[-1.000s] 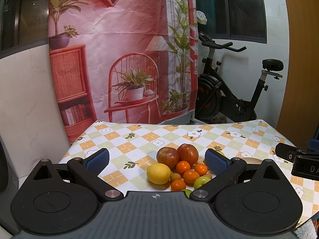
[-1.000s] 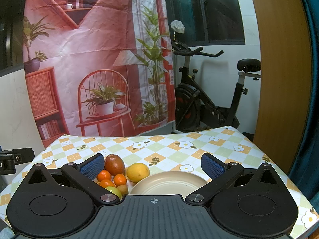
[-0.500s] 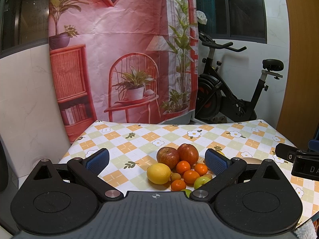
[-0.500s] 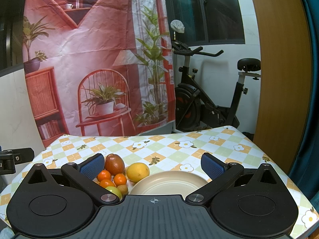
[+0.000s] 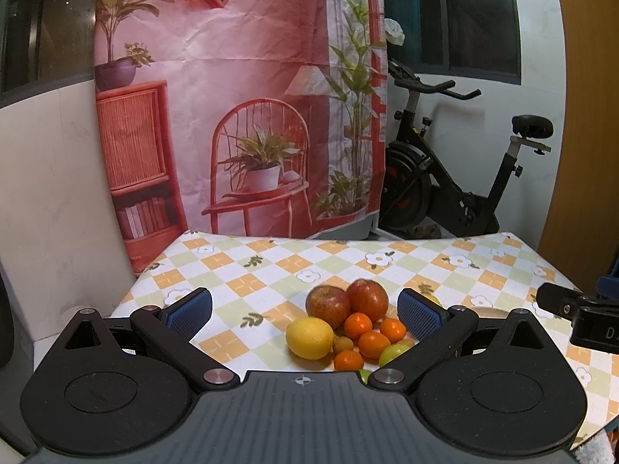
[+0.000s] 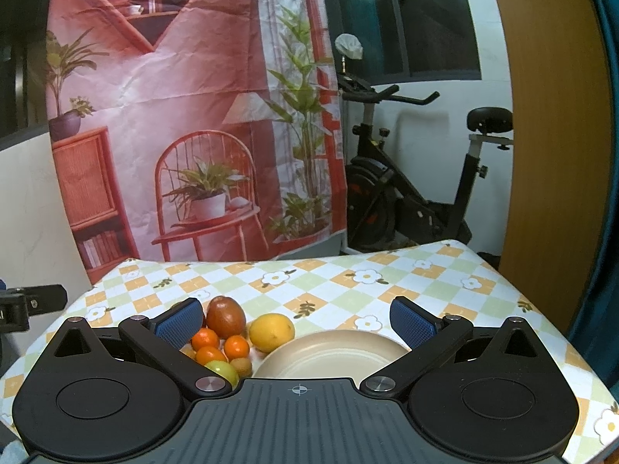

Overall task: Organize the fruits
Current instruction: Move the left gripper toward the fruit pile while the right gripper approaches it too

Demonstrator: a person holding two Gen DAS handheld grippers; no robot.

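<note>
A pile of fruit lies on the checked tablecloth: two red apples (image 5: 328, 304), a yellow lemon (image 5: 309, 337), several small oranges (image 5: 373, 344), a green fruit (image 5: 391, 353) and a small brown one (image 5: 343, 344). My left gripper (image 5: 305, 311) is open and empty, just short of the pile. In the right wrist view the pile shows an apple (image 6: 226, 316), the lemon (image 6: 271, 332) and oranges (image 6: 205, 339), next to a beige plate (image 6: 329, 355). My right gripper (image 6: 296, 320) is open and empty above the plate's near side.
The table (image 5: 271, 266) has a flowered check cloth. A printed pink backdrop (image 5: 240, 96) hangs behind it. An exercise bike (image 5: 445, 178) stands at the back right. A wooden panel (image 6: 557, 135) is at the right. The other gripper shows at the right edge (image 5: 580, 309).
</note>
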